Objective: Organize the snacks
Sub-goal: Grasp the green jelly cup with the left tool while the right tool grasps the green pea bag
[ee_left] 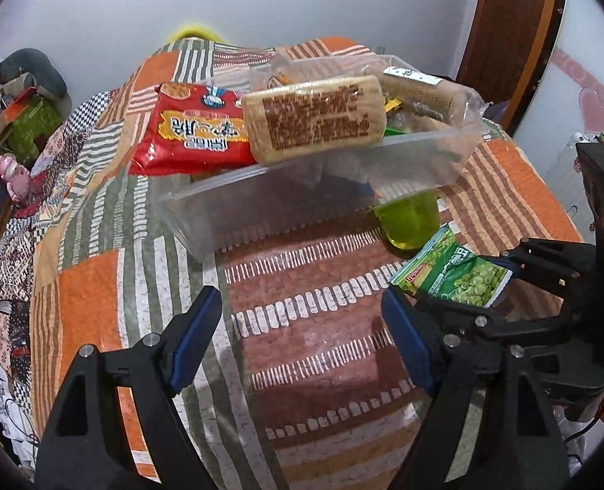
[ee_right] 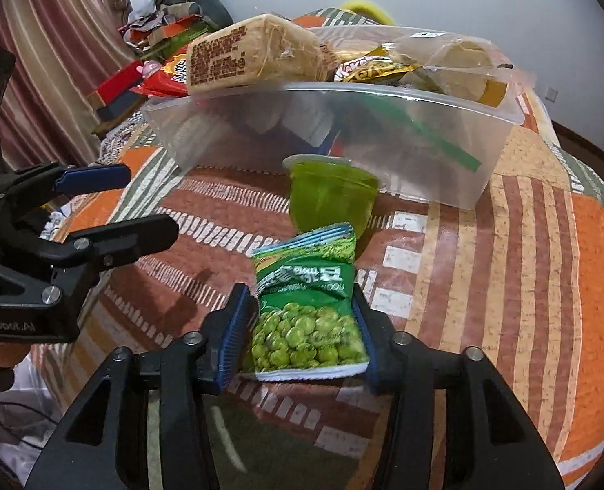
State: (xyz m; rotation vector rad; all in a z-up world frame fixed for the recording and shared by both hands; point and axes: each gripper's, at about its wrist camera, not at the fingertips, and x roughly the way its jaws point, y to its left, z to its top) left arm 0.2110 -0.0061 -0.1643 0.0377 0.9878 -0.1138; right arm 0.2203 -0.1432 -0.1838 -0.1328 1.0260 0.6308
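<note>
A clear plastic bin (ee_left: 285,208) (ee_right: 445,155) stands on the patchwork table, piled with snacks: a red packet (ee_left: 192,134), a tan cracker pack (ee_left: 314,116) (ee_right: 253,55) and other wrappers. A green jelly cup (ee_left: 408,220) (ee_right: 330,198) stands in front of the bin. My right gripper (ee_right: 302,322) is shut on a green pea packet (ee_right: 308,314) (ee_left: 453,273), held just above the table near the cup. My left gripper (ee_left: 302,335) is open and empty above the table, left of the packet.
The table is covered by an orange, brown and green patchwork cloth (ee_left: 314,347) (ee_right: 547,245). Clutter, boxes and a pink toy (ee_left: 14,177) lie beyond the table's left edge. A wooden door (ee_left: 514,41) stands at the back right.
</note>
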